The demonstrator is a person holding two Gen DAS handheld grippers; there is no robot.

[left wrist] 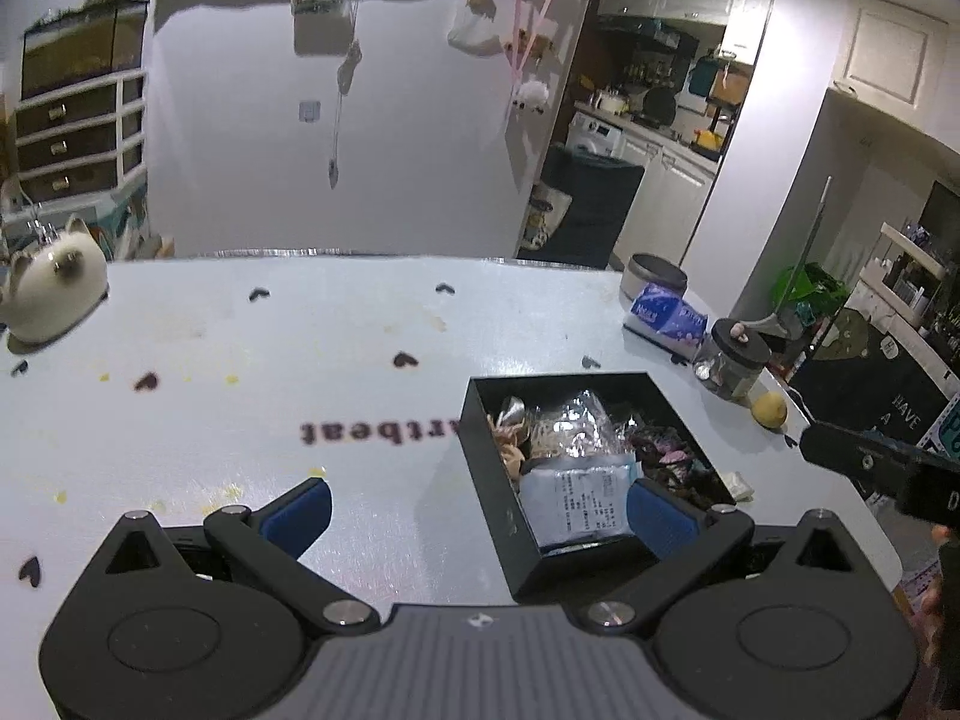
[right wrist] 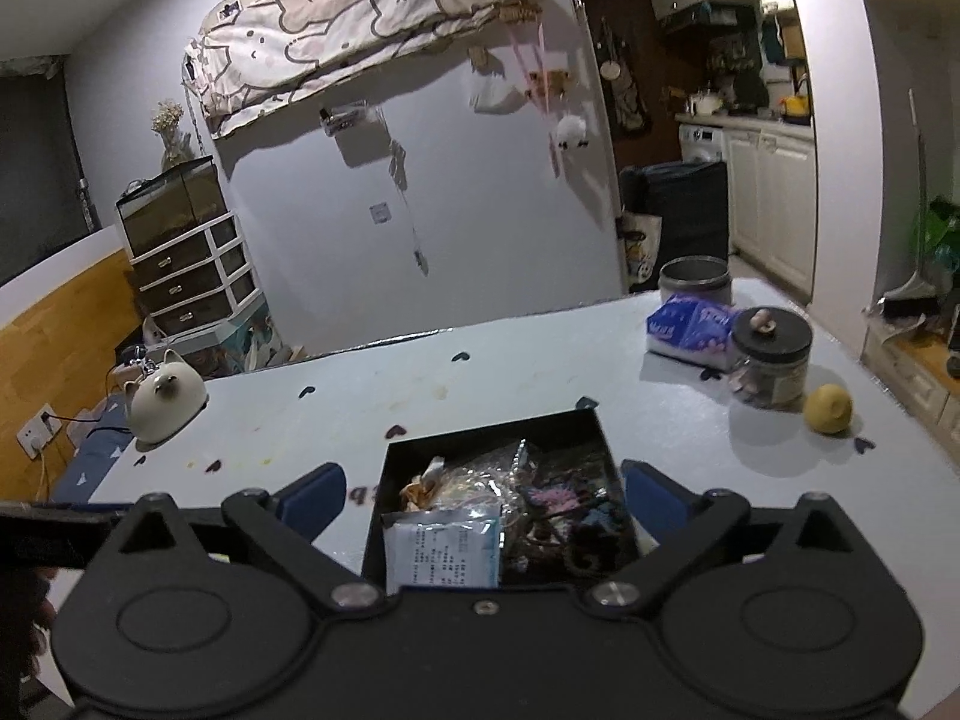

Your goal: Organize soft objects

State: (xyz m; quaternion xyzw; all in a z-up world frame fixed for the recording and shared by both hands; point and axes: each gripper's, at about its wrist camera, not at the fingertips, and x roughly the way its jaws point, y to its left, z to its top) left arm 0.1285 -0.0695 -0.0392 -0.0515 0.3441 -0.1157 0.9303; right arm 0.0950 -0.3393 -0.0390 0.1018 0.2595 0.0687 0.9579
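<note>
Both grippers wide open, empty, over black box (right wrist: pixel 489 516) of soft bits on table (left wrist: pixel 240 360).

L gripper (left wrist: pixel 480 516) hovers at near edge; its right pad sits over box's near corner, left pad over bare tabletop. R gripper (right wrist: pixel 483 495) straddles box w/ pads either side, not touching. White pouch (right wrist: pixel 441 552) at box front is partly cut off by R gripper body; crinkly clear bags and dark fabric behind are hard to ID. Open tabletop to left up to cat pot (left wrist: pixel 51 291). Right side is crowded: tissue pack (right wrist: pixel 690 327), jar (right wrist: pixel 774 357), lemon (right wrist: pixel 828 408) near table edge.
</note>
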